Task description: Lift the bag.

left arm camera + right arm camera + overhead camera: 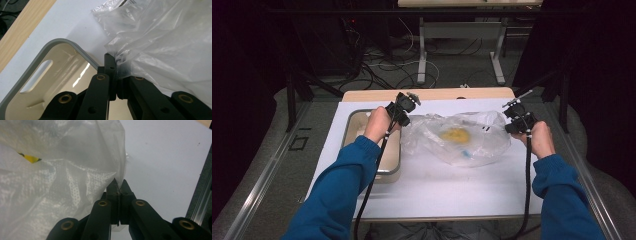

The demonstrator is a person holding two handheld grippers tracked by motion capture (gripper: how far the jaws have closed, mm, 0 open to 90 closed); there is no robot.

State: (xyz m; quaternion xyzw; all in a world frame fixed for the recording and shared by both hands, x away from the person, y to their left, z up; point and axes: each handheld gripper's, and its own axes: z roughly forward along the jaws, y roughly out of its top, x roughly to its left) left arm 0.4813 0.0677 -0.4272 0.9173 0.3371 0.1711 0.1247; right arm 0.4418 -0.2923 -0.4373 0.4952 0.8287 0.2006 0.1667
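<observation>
A clear plastic bag (457, 137) is held stretched between two hand-held grippers above a white table mat (437, 187), with the left gripper (404, 111) clamped on its left edge and the right gripper (516, 120) clamped on its right edge. In the left gripper view the black jaws are seen pressed together with a gathered fold of film (117, 58) pinched at their tips; in the right gripper view the jaws are likewise closed on a corner of the bag (117, 180). The grasping is therefore judged done on both sides. What appears left is the moving of the bag, possibly toward the cream tray (362, 125) that lies just beside it on the left under the left hand (377, 125); the tray's visible floor (62, 72) is bare, so nothing is judged delivered yet.

The bag is thin, crinkled and translucent, with glossy highlights along its creases and a finely dotted texture over part of its right side (72, 187). A yellow item (455, 135) and a small blue patch (466, 153) are seen through the film, but what they are cannot be told. The tray is rectangular with rounded corners, a grey rim (50, 43) and a slot handle (37, 75) cut in one end wall; its smooth inner surface reflects light. The mat is matte and plain, laid over a light wooden tabletop (432, 93). Blue sleeves (337, 195) are worn on both forearms, and a black cable (528, 190) is trailed from each gripper.
</observation>
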